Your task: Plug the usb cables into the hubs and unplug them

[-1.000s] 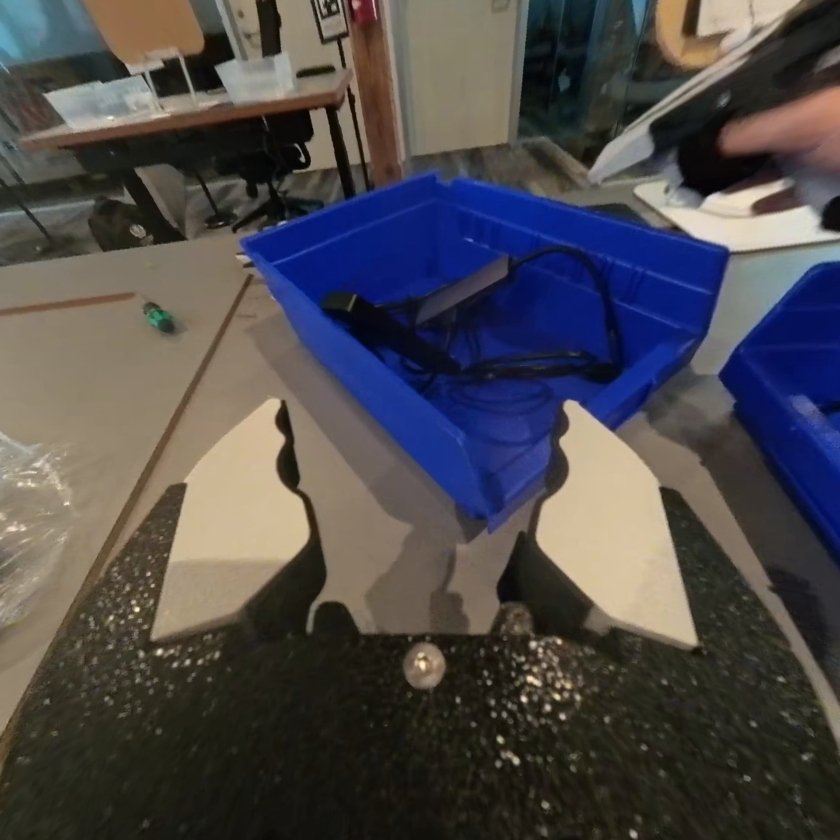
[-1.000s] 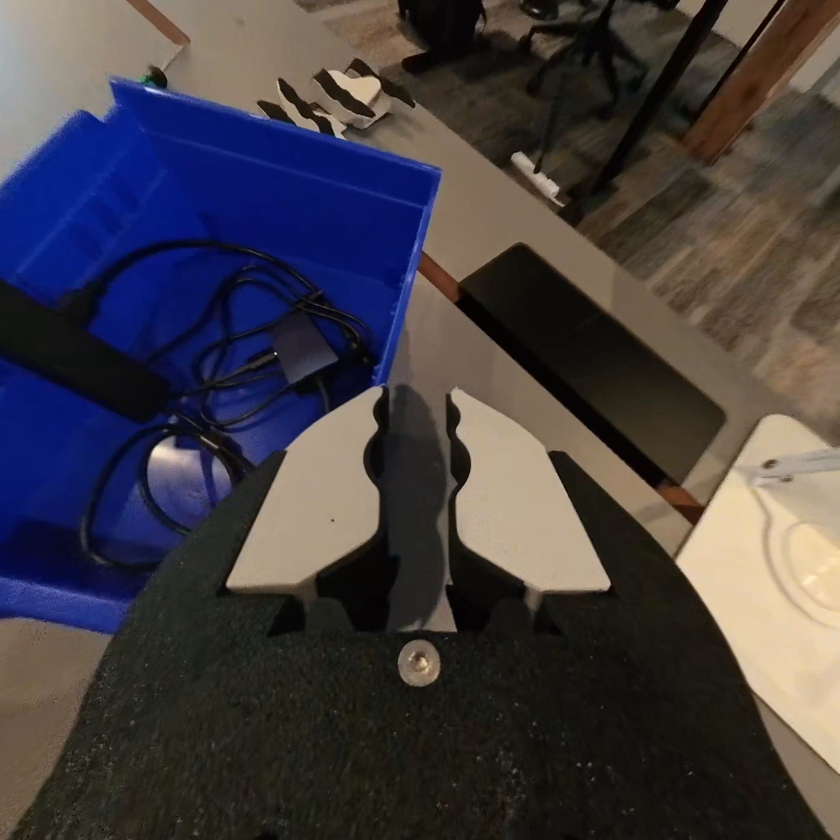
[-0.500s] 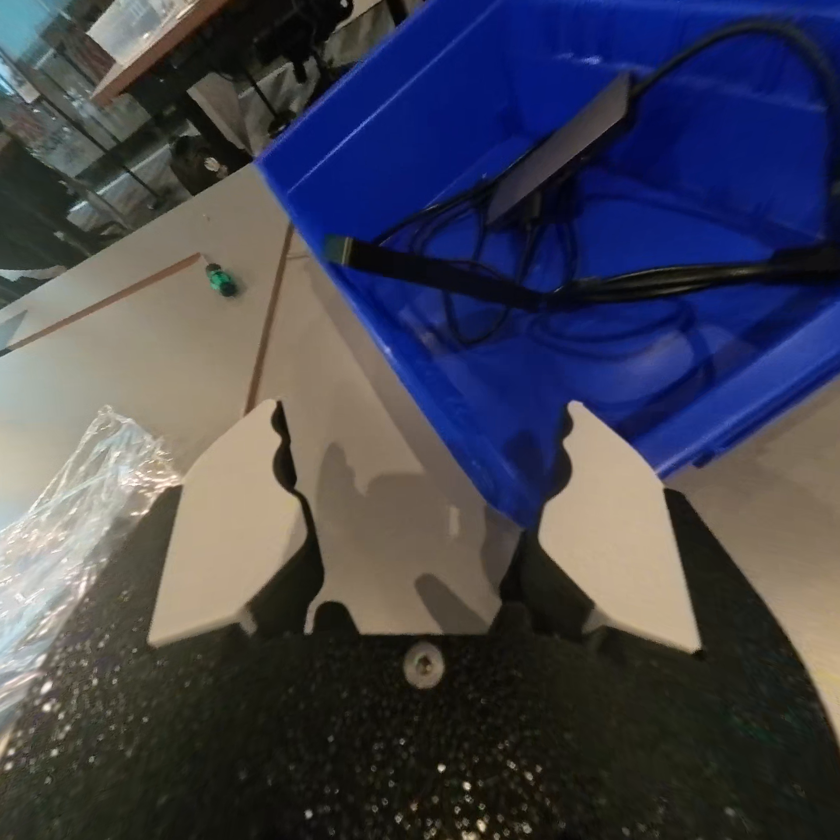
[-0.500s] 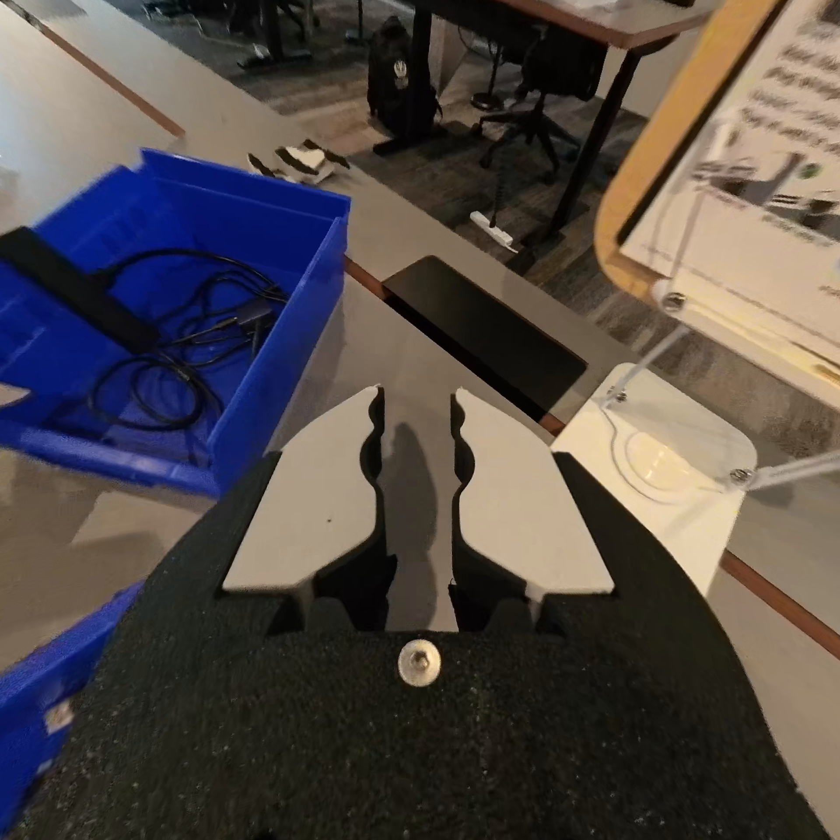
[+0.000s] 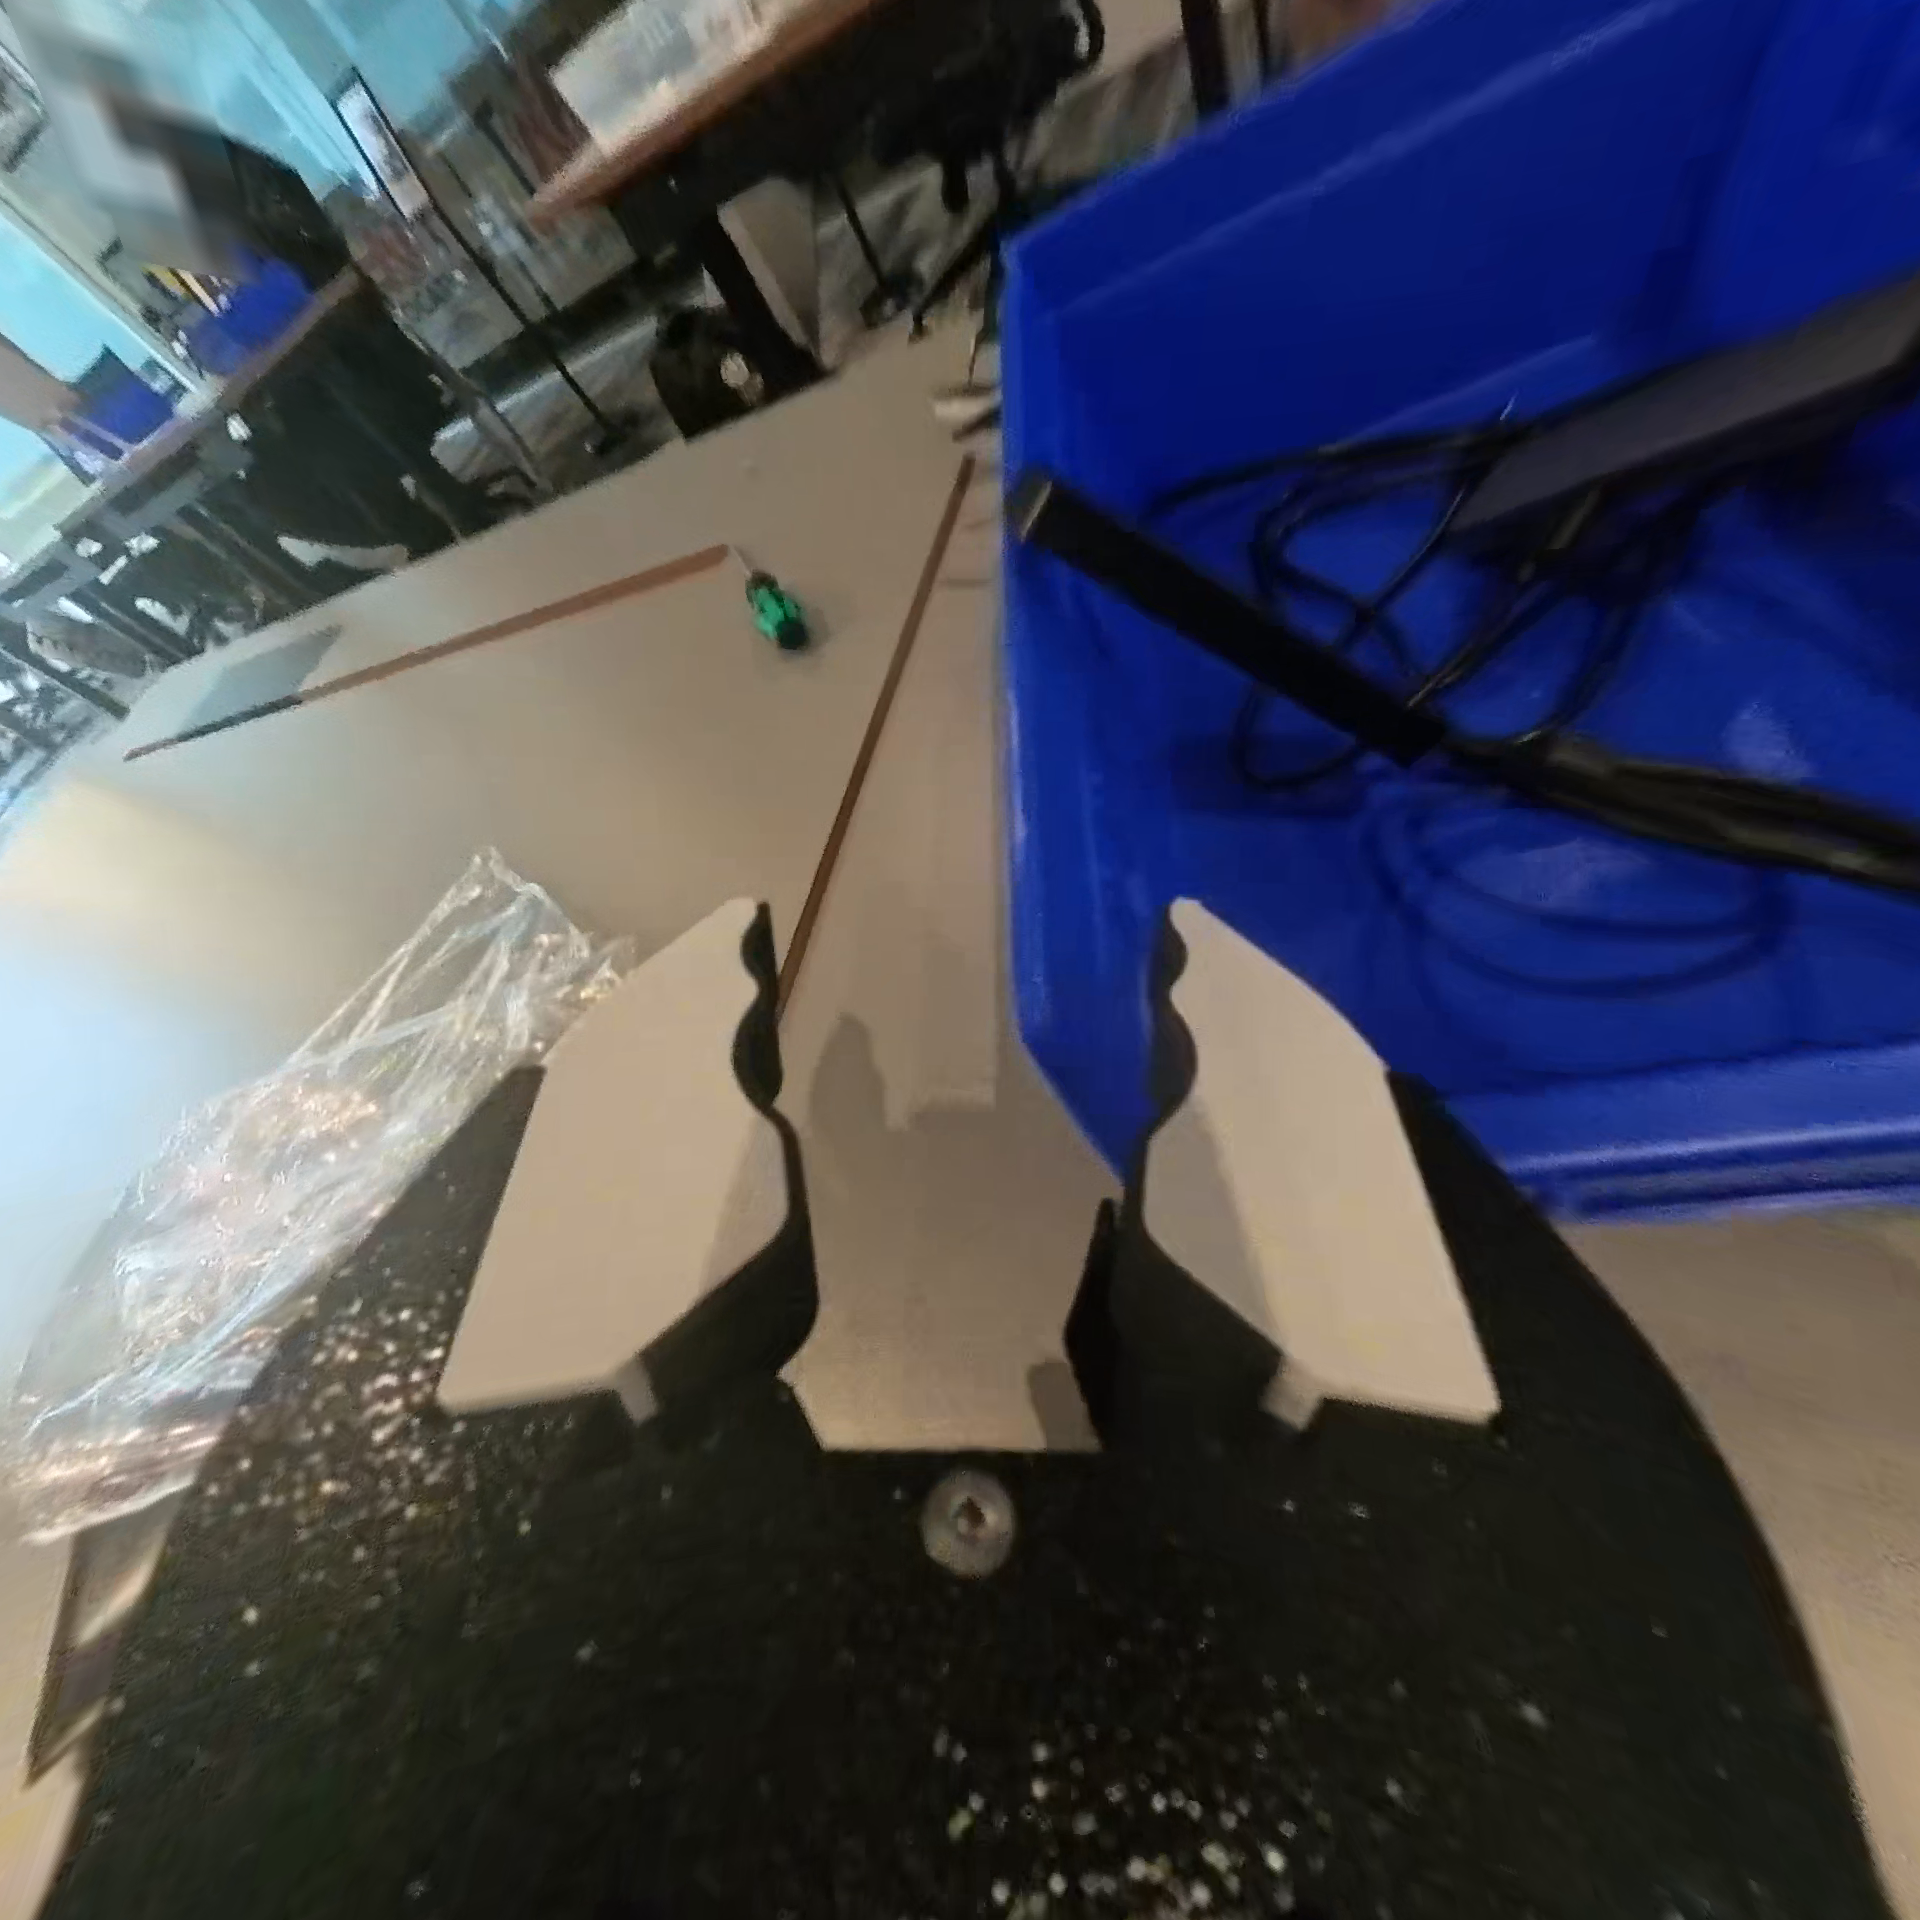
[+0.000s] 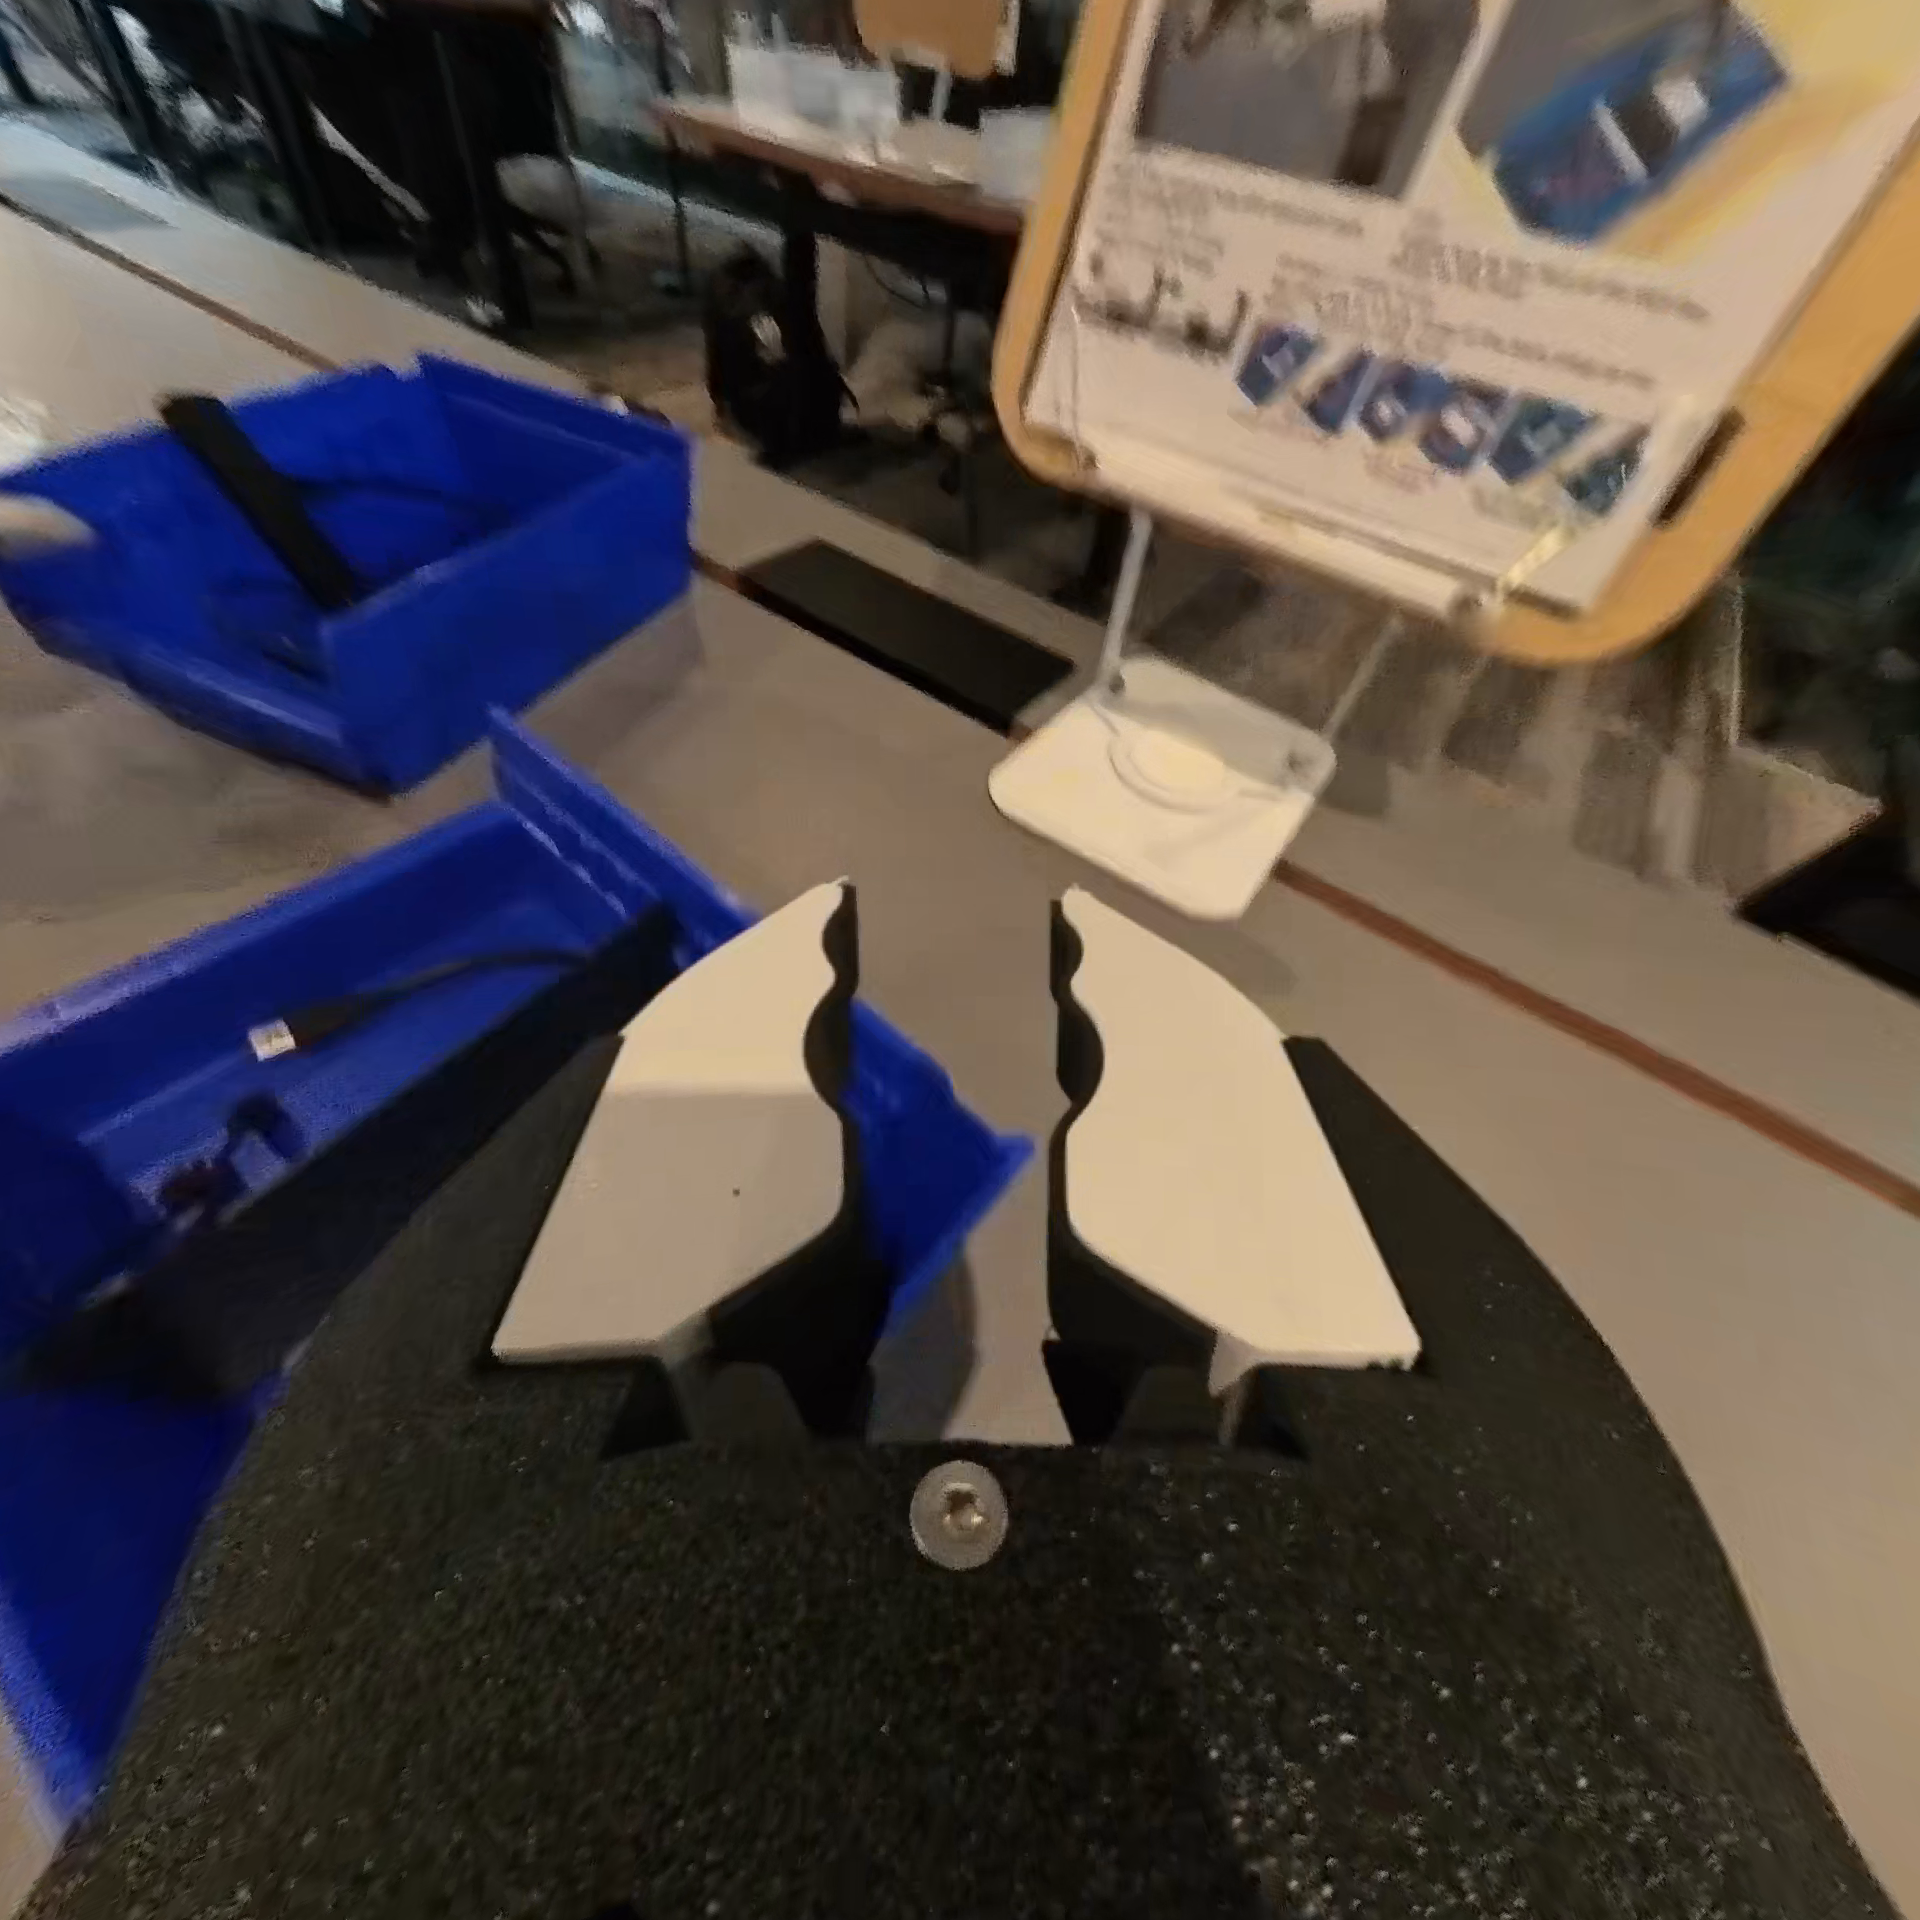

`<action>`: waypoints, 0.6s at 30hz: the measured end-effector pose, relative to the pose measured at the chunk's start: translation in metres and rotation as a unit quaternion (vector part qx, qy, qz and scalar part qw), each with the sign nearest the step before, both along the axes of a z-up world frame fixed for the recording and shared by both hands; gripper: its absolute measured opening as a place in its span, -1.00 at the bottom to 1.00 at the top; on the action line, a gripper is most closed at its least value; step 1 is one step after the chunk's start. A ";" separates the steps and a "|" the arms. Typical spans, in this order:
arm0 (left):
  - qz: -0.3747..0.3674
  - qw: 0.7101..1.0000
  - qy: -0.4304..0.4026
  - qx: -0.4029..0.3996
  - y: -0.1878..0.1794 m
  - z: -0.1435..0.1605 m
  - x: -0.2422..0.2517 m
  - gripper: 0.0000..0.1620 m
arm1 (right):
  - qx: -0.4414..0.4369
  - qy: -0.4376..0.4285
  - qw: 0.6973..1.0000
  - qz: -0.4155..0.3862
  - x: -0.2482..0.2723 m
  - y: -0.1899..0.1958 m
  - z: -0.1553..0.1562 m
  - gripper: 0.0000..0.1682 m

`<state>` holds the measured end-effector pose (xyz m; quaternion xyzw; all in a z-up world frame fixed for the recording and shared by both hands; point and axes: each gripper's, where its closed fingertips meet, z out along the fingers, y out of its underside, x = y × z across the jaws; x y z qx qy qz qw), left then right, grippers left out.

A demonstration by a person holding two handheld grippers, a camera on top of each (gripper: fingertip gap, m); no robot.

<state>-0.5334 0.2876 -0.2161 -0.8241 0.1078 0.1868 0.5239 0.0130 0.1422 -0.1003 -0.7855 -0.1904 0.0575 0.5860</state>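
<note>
In the left wrist view a blue bin (image 5: 1049,831) holds a long black hub (image 5: 1226,634), a grey hub (image 5: 1704,416) and tangled black cables (image 5: 1455,623). My left gripper (image 5: 966,920) is open and empty, low over the table just left of that bin's near corner. In the right wrist view the same bin (image 6: 468,623) sits far left with the black hub (image 6: 270,499) sticking up. A second blue bin (image 6: 582,790) lies nearer, holding a black cable with a plug (image 6: 395,1003). My right gripper (image 6: 956,894) is open and empty above that bin's right corner.
A crinkled clear plastic bag (image 5: 312,1122) lies left of the left gripper. A green screwdriver (image 5: 774,613) lies farther out on the grey table. A sign board (image 6: 1455,312) on a white stand base (image 6: 1164,810) stands ahead of the right gripper. Desks and chairs are behind.
The left gripper swung left and lower beside the bin and its jaws narrowed somewhat. The right gripper swung away from the first bin to over the second bin's corner, and its jaws opened slightly.
</note>
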 end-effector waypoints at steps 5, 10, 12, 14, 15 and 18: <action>-0.057 0.996 0.000 0.061 -0.024 0.029 0.043 -0.14 | -0.146 0.025 0.989 -0.016 0.015 -0.041 -0.059 -0.24; -0.134 0.986 0.021 0.098 -0.045 0.046 0.104 -0.14 | -0.304 0.007 0.953 -0.011 0.004 -0.057 -0.108 -0.12; -0.162 0.980 0.029 0.109 -0.051 0.052 0.126 -0.14 | -0.359 0.000 0.933 0.002 -0.004 -0.058 -0.121 -0.31; -0.183 0.976 0.038 0.115 -0.056 0.057 0.143 -0.14 | -0.404 -0.042 0.914 -0.011 0.003 -0.058 -0.135 -0.56; -0.192 0.974 0.040 0.117 -0.058 0.058 0.150 -0.14 | -0.412 -0.064 0.909 -0.015 0.007 -0.055 -0.139 -0.68; -0.221 0.968 0.034 0.116 -0.065 0.059 0.165 -0.12 | -0.415 -0.118 0.902 0.005 0.015 -0.040 -0.140 -0.82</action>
